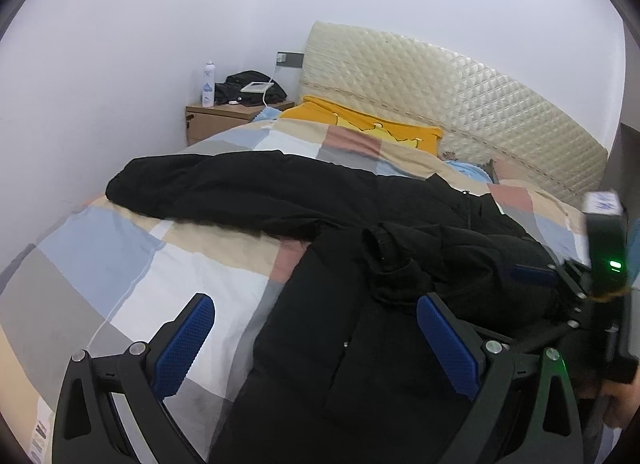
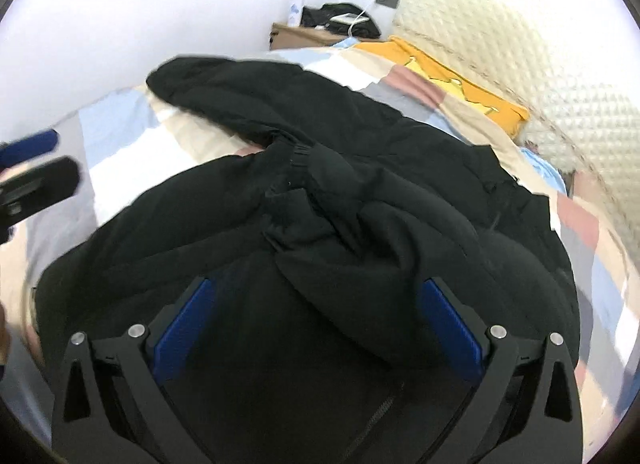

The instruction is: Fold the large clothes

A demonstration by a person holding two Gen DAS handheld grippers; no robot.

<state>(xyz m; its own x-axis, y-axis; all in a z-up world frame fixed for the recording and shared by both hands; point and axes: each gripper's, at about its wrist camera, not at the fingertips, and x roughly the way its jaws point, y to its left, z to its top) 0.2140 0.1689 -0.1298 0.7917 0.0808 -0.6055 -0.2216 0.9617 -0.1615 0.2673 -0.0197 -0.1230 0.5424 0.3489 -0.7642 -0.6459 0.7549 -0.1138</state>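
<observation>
A large black jacket [image 1: 380,324] lies on the bed, one sleeve [image 1: 208,191] stretched out to the left and the other sleeve's cuff [image 1: 384,252] folded across its body. My left gripper [image 1: 316,328] is open above the jacket's left edge, holding nothing. The right gripper [image 1: 560,280] shows at the right edge of that view. In the right wrist view the jacket [image 2: 320,223] fills the frame; my right gripper [image 2: 320,324] is open over its body, empty. The left gripper's fingers [image 2: 36,147] show at the far left.
The bed has a checked quilt [image 1: 140,264], a yellow pillow [image 1: 372,123] and a padded cream headboard [image 1: 460,95]. A wooden nightstand [image 1: 224,115] in the far corner holds a spray bottle [image 1: 208,83], dark cloth and a charger cable. White walls stand behind.
</observation>
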